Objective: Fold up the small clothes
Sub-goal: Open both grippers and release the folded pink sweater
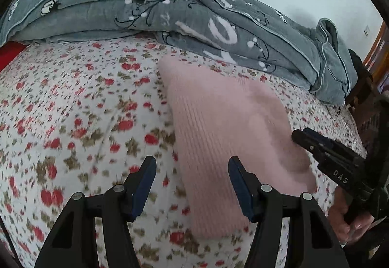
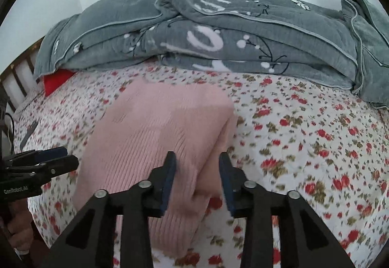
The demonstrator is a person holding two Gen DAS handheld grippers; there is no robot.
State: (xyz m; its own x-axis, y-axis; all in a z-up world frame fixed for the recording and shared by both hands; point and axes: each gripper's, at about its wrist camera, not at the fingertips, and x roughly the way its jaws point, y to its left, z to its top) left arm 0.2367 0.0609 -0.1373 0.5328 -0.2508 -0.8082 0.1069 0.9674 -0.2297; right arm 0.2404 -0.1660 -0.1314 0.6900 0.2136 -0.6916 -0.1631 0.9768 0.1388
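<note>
Soft, even daylight in both fisheye views, without glare or hard shadows. Heavy barrel distortion, with black vignette at the corners. Motion blur across the floral bedsheet (image 1: 73,122) and pink knit garment (image 2: 150,136); grey quilt (image 2: 218,32) farther back somewhat sharper.

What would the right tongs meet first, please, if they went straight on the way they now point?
Most likely the folded pink knit garment: the right tongs stand open, aimed down at its right edge, with the floral bedsheet just beside; depth is unclear.
</note>
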